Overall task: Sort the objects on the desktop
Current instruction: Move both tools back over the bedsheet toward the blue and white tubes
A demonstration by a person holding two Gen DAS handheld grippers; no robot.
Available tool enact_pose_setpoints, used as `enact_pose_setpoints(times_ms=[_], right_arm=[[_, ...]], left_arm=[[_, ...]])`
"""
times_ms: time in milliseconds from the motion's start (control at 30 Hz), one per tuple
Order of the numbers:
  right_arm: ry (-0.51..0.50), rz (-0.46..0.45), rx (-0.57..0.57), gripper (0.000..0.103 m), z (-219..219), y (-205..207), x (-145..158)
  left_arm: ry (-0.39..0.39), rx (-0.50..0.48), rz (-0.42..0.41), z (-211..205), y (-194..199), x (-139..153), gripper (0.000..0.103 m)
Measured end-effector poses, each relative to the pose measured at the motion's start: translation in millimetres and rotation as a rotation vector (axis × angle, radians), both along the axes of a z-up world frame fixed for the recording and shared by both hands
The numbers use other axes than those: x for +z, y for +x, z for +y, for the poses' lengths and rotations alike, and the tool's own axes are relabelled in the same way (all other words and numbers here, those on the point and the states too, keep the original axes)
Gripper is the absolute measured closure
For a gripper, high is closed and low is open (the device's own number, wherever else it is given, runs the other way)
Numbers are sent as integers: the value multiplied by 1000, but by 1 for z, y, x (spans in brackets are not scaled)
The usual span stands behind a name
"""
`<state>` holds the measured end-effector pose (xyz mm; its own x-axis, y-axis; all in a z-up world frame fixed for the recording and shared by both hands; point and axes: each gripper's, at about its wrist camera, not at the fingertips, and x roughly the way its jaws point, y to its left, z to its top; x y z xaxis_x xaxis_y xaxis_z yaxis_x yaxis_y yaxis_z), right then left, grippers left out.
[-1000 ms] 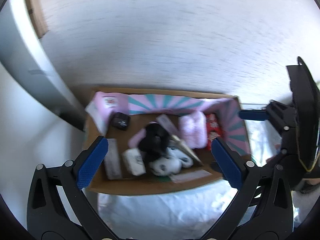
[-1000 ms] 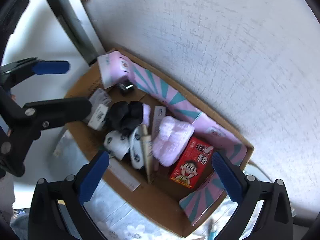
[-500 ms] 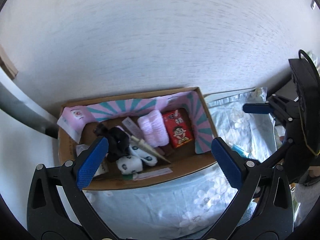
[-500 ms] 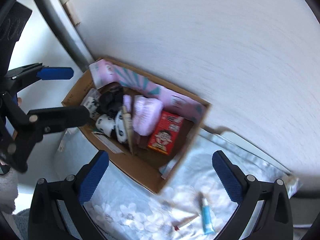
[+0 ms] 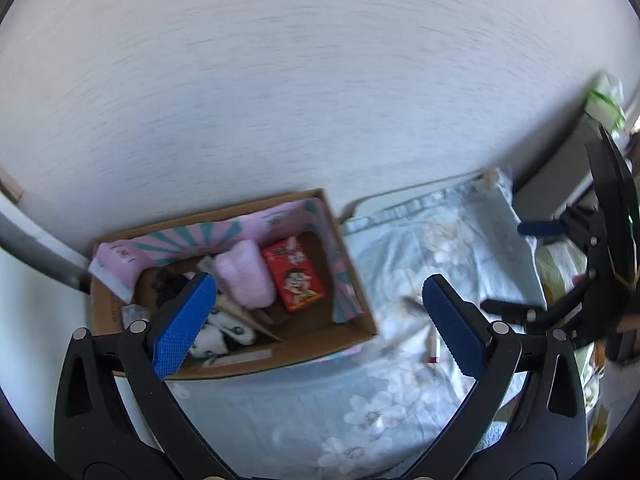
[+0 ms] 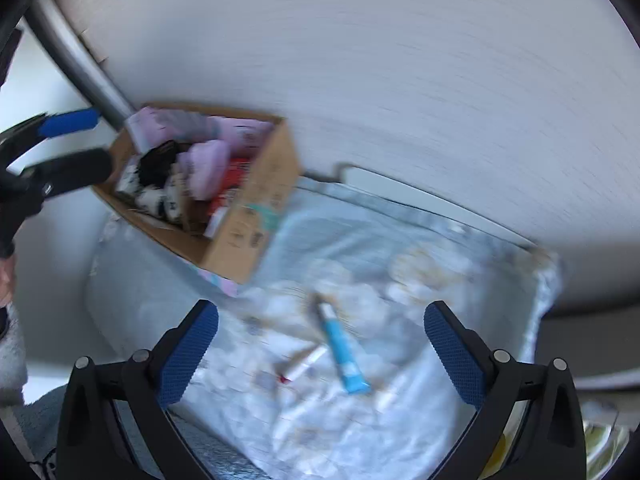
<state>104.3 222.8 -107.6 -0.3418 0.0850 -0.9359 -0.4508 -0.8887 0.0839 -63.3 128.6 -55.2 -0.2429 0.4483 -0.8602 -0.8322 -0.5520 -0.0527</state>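
A cardboard box (image 5: 316, 344) with a pink and teal lining stands at the left of the desk; it also shows in the right wrist view (image 6: 240, 236). Inside lie a red snack box (image 5: 294, 280), a pink fluffy bundle (image 5: 244, 276), black and white socks (image 5: 224, 334) and other small items. A blue tube (image 6: 344, 354) and a small white stick with a red tip (image 6: 302, 366) lie on the floral cloth (image 6: 400, 300). My left gripper (image 5: 316, 324) is open and empty above the box's right end. My right gripper (image 6: 320, 350) is open and empty above the tube.
A white textured wall (image 5: 320, 80) runs behind the desk. A grey bar (image 6: 80, 64) slants at the far left by the box. The right gripper shows at the right edge of the left wrist view (image 5: 576, 272). Yellowish clutter (image 5: 560, 264) lies at the far right.
Both grippers have swung to the right, away from the box and over the floral cloth. The blue tube and white stick have come into the middle of the right wrist view. Both stay open.
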Motion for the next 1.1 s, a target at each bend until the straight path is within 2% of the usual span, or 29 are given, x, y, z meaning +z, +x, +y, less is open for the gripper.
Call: enact_pose_setpoints(times_ms=[100,333,400,533,667,767,933,1100], right_arm=[[49,-21,-31,0,10,24,-3],[-26,-20,-37,1,27,61,-36],[-31,-20,-25,5,28,65,-48],[-25,-52,27,23,24,66,-74],[-38,-64,104,30,19,60,-96],[-48,-48,152,39,16,54,-107],[-78,-25,220,42,9,48,-121],[-57,4,290,54,0,46,-126]], left_arm=[[-7,-50,7,10,24,-7,0],[-71,-202,-6,54,91,-44,0],[-85,-228,-11,60,109,-60,0],[-105,-183,-52,64,125,-97,5],[-99,-119,-112,62,127,-125,7],[-110,-90,-79,62,134,-140,13],[-96,-58,-18,62,145,-158,27],[-83,-44,-13,62,153,-175,37]])
